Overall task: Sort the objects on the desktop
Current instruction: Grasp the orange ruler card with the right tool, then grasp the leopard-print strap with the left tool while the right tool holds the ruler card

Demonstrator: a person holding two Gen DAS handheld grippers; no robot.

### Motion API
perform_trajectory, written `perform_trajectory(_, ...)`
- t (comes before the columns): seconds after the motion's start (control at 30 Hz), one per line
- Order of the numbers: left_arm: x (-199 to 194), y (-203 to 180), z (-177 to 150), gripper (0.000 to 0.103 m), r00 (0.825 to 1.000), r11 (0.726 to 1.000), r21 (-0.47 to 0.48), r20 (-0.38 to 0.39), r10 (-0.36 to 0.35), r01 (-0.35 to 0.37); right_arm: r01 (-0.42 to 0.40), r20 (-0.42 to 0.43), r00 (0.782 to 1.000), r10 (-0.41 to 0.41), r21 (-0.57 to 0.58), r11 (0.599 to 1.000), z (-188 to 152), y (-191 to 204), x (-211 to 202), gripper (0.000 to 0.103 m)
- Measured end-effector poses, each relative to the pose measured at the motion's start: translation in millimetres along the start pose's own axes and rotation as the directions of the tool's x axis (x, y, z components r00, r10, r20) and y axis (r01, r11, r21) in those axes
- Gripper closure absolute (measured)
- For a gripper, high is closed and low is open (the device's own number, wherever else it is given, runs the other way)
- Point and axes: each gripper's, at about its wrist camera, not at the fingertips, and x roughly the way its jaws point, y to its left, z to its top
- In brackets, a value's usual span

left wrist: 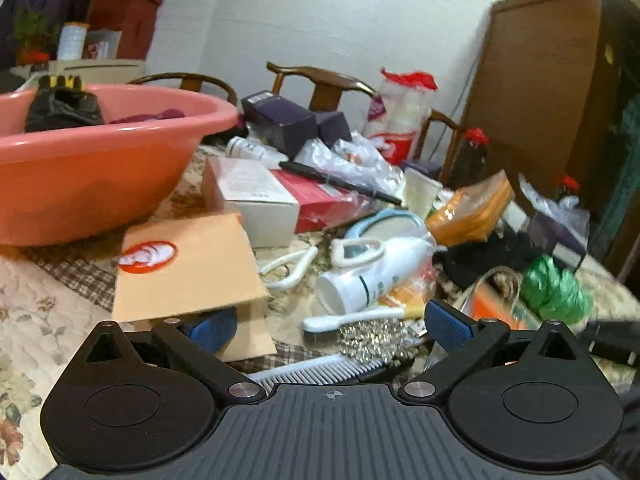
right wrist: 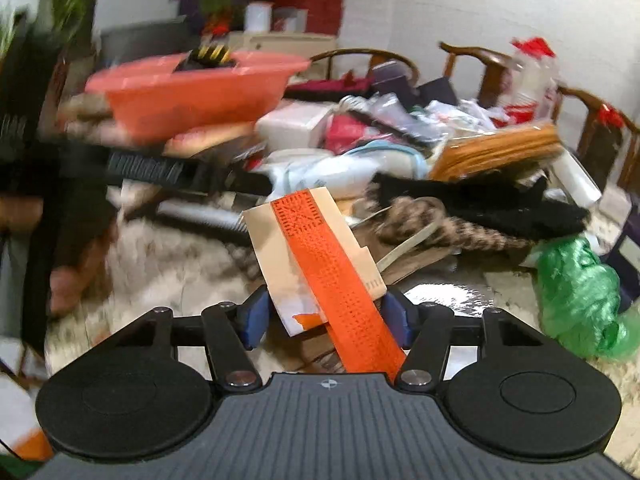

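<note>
Right wrist view: the right gripper (right wrist: 324, 316) is clenched on a flat cream-coloured cardboard package with a diagonal orange perforated band (right wrist: 316, 256), which tilts up and leftward from the blue fingers (right wrist: 253, 316) above the floral quilted tablecloth (right wrist: 168, 264). Behind the package lie a black fuzzy cloth (right wrist: 480, 204), a crumpled green plastic bag (right wrist: 580, 296) to its right, and a large salmon-pink plastic basin (right wrist: 192, 92) to its far left; motion blur makes smaller items there uncertain.

Left wrist view: the left gripper (left wrist: 332, 324) hangs released, jaws wide apart, gripping nothing. Between its fingers lie a white toothbrush (left wrist: 352, 320) and a white plastic comb (left wrist: 320, 372). Left of the toothbrush sits a tan cardboard box with an orange oval logo (left wrist: 188, 268); behind it, a white plastic bottle lying on its side (left wrist: 368, 276).
</note>
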Motion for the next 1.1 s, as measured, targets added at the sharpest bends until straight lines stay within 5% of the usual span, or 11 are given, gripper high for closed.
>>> perform_trajectory(0.13, -2.5, -13.0, 0.0, 0.0, 0.999, 0.997, 0.068, 0.025, 0.039, -0.041, -0.055, 0.069, 0.997, 0.043, 0.174, 0.983, 14.7, -48.5, -21.2, 0.039)
perform_trajectory(0.3, 1.5, -39.6, 14.7, 0.0, 0.989, 0.963, 0.227, 0.066, 0.135, -0.147, 0.004, 0.176, 0.983, -0.06, 0.302, 0.953, 22.3, -102.3, -38.7, 0.039)
perform_trajectory(0.43, 20.4, -52.7, 27.7, 0.0, 0.979, 0.929, 0.309, 0.07, 0.19, -0.202, 0.069, 0.159, 0.976, -0.147, 0.412, 0.908, 7.9, -124.3, -34.4, 0.039)
perform_trajectory(0.57, 40.1, -76.5, 41.8, 0.0, 0.999, 0.938, 0.345, 0.001, 0.044, -0.042, 0.094, 0.174, 0.964, -0.202, 0.485, 0.869, 4.5, -134.5, -38.3, 0.039)
perform_trajectory(0.77, 62.8, -125.8, 45.1, 0.0, 0.997, 0.82, 0.567, -0.042, -0.063, 0.076, 0.1, 0.17, 0.959, -0.228, 0.548, 0.83, 1.7, -149.8, -35.2, 0.038)
perform_trajectory(0.93, 97.0, -142.6, 41.3, 0.0, 0.981, 0.794, 0.583, -0.174, -0.089, 0.175, 0.084, 0.174, 0.959, -0.223, 0.58, 0.81, -1.2, -153.9, -36.4, 0.038)
perform_trajectory(1.0, 111.0, -146.5, 38.2, 0.014, 0.981, 0.803, 0.572, -0.178, -0.08, 0.169, 0.084, 0.174, 0.959, -0.225, 0.583, 0.808, -1.7, -155.1, -36.0, 0.038)
perform_trajectory(1.1, 122.7, -140.5, 38.3, 0.071, 0.982, 0.852, 0.494, -0.149, -0.118, 0.177, 0.095, 0.173, 0.955, -0.24, 0.589, 0.802, -2.4, -153.4, -36.7, 0.038)
